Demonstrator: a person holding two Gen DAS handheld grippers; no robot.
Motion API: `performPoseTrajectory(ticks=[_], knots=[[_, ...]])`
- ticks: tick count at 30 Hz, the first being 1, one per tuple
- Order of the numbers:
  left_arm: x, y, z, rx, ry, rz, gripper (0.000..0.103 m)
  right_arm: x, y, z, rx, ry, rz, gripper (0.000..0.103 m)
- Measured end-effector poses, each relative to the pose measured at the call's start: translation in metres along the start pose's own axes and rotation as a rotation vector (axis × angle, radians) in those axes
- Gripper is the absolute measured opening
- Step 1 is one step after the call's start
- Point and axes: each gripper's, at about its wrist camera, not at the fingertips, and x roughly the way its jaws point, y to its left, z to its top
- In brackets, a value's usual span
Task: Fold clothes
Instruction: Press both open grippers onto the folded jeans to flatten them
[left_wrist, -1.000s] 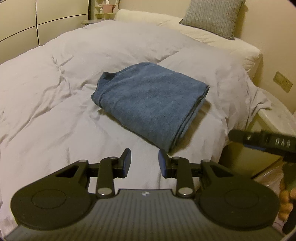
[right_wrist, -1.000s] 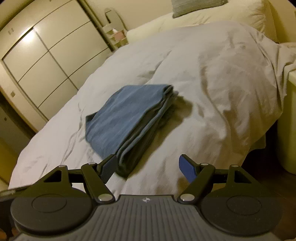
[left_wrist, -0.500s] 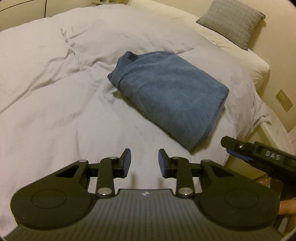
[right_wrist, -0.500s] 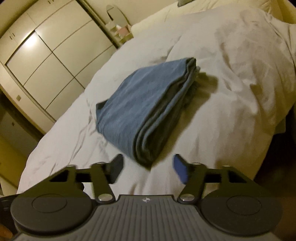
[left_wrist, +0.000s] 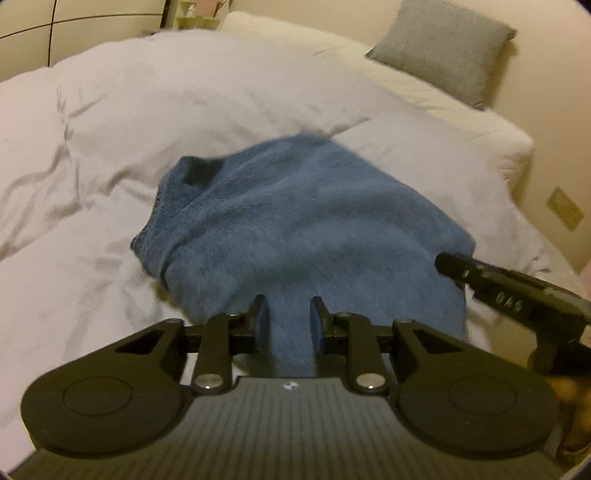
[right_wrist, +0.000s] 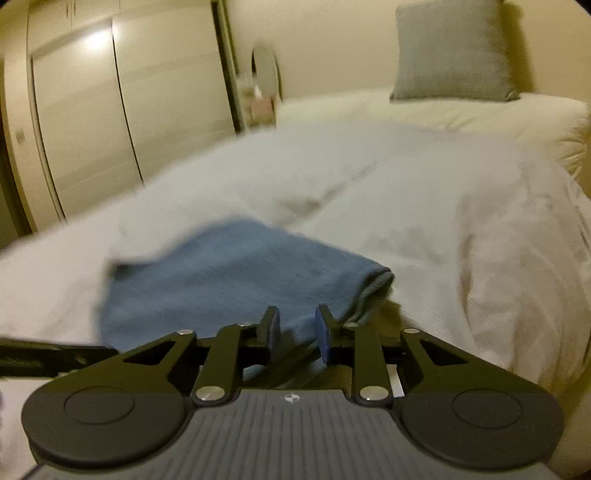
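The folded cloth (left_wrist: 306, 229) is blue all over, with a soft fuzzy look. It lies on a bed cover (left_wrist: 229, 96) that is plain white with grey shadows in its wrinkles. At the far end, the long pillow (left_wrist: 461, 110) is cream, and the small cushion (left_wrist: 443, 48) on it is grey with a fine woven pattern. The wall (right_wrist: 325, 40) is pale beige. The closet doors (right_wrist: 147, 103) are cream with thin dark lines. Both grippers are black, with blue pads inside the fingers (right_wrist: 320, 338).
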Motion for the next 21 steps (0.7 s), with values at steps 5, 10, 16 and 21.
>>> performPoseTrajectory(ticks=[5, 10, 16, 21], knots=[[0.015, 0.004, 0.022, -0.054, 0.083, 0.028, 0.011, 0.029, 0.001, 0.016, -0.092, 0.081, 0.003, 0.025], [-0.001, -0.005, 0.036, -0.091, 0.193, 0.032, 0.012, 0.009, -0.004, 0.057, -0.055, 0.143, 0.02, 0.027], [0.007, -0.02, 0.036, -0.165, 0.373, 0.116, 0.013, 0.047, -0.014, 0.075, -0.118, 0.45, 0.018, 0.03], [-0.028, -0.037, 0.065, -0.281, 0.423, 0.16, 0.014, 0.031, -0.013, 0.126, -0.113, 0.554, 0.121, 0.032]])
